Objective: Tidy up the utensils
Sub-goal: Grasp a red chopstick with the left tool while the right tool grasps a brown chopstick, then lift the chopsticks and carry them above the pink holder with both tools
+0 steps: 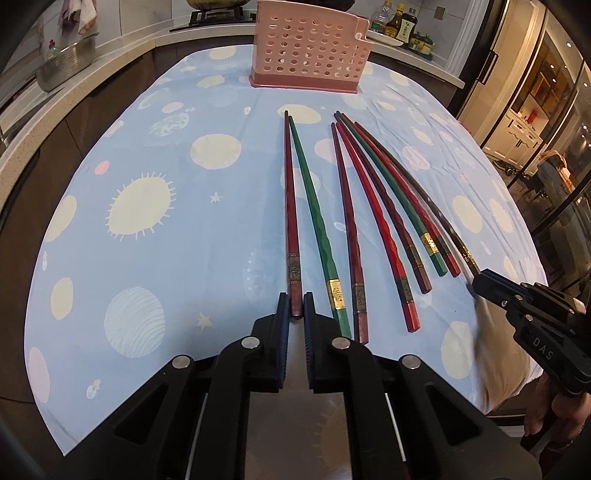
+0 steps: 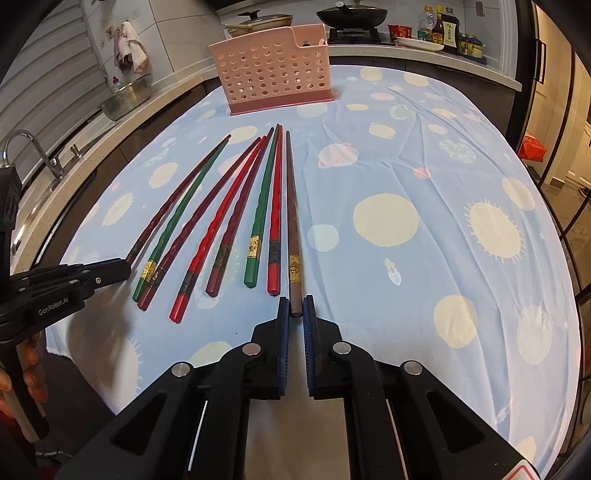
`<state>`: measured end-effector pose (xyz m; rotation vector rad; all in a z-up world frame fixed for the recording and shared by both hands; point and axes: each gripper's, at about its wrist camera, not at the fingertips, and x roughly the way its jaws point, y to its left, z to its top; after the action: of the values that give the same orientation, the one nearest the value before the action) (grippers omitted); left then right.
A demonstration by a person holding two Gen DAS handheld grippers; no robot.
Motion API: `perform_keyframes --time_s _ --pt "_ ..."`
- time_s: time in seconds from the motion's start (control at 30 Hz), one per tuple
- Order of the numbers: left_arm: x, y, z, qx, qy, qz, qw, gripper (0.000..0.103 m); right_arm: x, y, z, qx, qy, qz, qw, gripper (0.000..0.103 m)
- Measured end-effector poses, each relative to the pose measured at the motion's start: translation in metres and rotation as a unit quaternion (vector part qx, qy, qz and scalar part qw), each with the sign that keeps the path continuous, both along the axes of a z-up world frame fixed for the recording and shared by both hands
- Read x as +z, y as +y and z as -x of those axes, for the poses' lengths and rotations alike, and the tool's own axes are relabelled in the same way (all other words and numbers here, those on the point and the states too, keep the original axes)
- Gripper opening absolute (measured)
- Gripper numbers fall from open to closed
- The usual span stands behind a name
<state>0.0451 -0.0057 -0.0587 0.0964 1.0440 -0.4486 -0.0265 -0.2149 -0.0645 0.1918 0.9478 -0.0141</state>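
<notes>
Several red, green and brown chopsticks lie side by side on a blue planet-print tablecloth (image 1: pixel 166 240). My left gripper (image 1: pixel 294 306) is shut on the handle end of the leftmost dark red chopstick (image 1: pixel 290 206). My right gripper (image 2: pixel 295 308) is shut on the handle end of the rightmost brown chopstick (image 2: pixel 291 206). Both chopsticks still rest on the cloth. The right gripper shows in the left wrist view (image 1: pixel 480 282) at the far dark chopstick (image 1: pixel 424 195). The left gripper shows in the right wrist view (image 2: pixel 123 267). A pink perforated utensil holder (image 1: pixel 312 48) stands at the far edge, also in the right wrist view (image 2: pixel 273 72).
A kitchen counter runs behind with a metal colander (image 1: pixel 64 64), a stove with pans (image 2: pixel 351 16), sauce bottles (image 2: pixel 443 31) and a sink tap (image 2: pixel 22 147). A green chopstick (image 1: pixel 317 221) lies just right of my left gripper's chopstick. Glass cabinets (image 1: pixel 535 110) stand at right.
</notes>
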Motion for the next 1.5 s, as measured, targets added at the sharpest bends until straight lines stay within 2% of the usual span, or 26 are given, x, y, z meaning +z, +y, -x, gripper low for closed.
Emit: perform_keyframes --time_s 0.4,0.77,1.0,1.5 --pt "0.064 0.014 0.001 0.012 -0.057 0.043 0.9974 0.007 0.066 -0.019 0.005 -0.016 -0.077 -0.021 0.997 0.007" --pt "0.123 0.014 -0.028 0.019 -0.13 0.055 0.9899 0.007 0.127 -0.029 -0.022 -0.008 -0.154 0.0 0.988 0.007" --pt "0.149 0.009 -0.054 0.024 -0.158 0.06 0.9853 0.007 0.149 -0.033 -0.047 -0.007 -0.176 0.007 0.984 0.007" --pt "0.177 -0.013 -0.09 0.015 -0.189 0.055 0.9804 0.007 0.176 -0.042 -0.092 -0.01 -0.196 0.011 0.98 0.007"
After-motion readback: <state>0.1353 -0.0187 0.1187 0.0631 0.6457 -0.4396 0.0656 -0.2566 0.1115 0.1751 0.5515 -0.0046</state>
